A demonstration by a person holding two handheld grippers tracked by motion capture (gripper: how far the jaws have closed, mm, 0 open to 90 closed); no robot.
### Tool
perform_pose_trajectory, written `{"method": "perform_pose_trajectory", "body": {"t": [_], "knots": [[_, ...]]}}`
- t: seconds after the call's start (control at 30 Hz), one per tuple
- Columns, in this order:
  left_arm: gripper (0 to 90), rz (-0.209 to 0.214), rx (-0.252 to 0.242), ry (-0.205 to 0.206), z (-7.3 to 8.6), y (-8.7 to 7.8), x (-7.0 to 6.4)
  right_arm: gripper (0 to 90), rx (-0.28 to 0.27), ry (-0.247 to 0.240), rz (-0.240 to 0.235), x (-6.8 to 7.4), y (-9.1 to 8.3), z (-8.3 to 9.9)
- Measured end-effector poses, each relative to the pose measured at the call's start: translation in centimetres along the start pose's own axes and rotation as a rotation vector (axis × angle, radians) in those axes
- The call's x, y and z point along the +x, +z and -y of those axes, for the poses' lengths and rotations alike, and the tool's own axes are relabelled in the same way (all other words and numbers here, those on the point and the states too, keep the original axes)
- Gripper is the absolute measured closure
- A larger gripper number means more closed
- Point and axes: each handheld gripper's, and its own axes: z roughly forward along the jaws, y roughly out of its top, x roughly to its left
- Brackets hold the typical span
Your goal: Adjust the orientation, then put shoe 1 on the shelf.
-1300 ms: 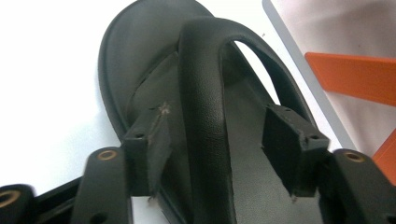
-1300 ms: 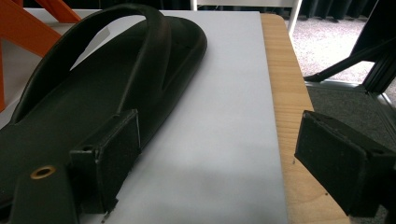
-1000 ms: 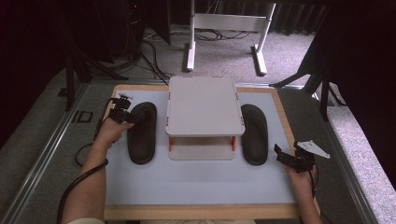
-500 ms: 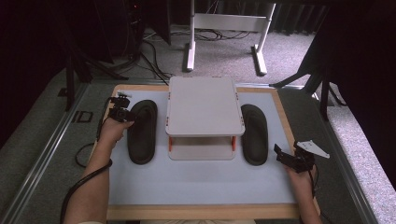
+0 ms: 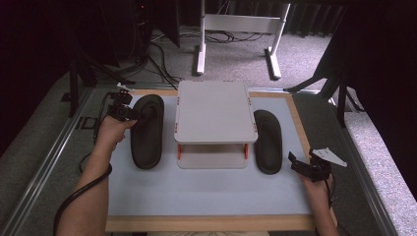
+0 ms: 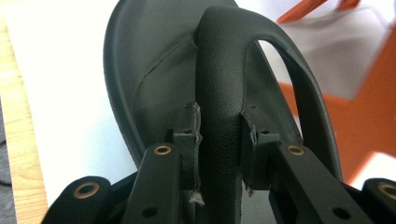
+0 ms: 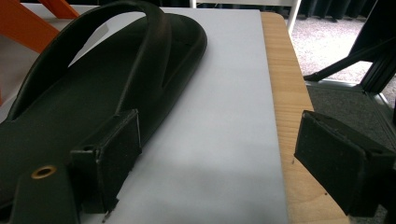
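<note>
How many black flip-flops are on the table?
2. The left flip-flop lies left of the white shelf, its strap clamped in the left gripper. The right flip-flop lies right of the shelf, untouched. Another could hide under the shelf.

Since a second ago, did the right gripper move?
No. The right gripper sits at the same spot by the wooden border, just right of the right sandal.

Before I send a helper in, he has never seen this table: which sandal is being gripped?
Find the white two-tier stand mid-table. The black sandal lies along its left side. Unlike its twin on the right, its strap sits clamped in the left hand-held gripper.
</note>
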Motion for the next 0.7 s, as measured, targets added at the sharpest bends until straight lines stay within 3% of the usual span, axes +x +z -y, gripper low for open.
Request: {"method": "perform_pose_trajectory", "body": {"t": [0.37,0.7], "knots": [[71.2,0.011,-0.050,0.022,-2.6,-4.5,-1.9,13.7,-0.001,-0.003,0.001,0.0,0.0,0.0],[71.2,0.015,-0.090,0.038,-5.0,-7.3,-3.8,13.7,0.001,-0.003,0.001,0.0,0.0,0.0]]}}
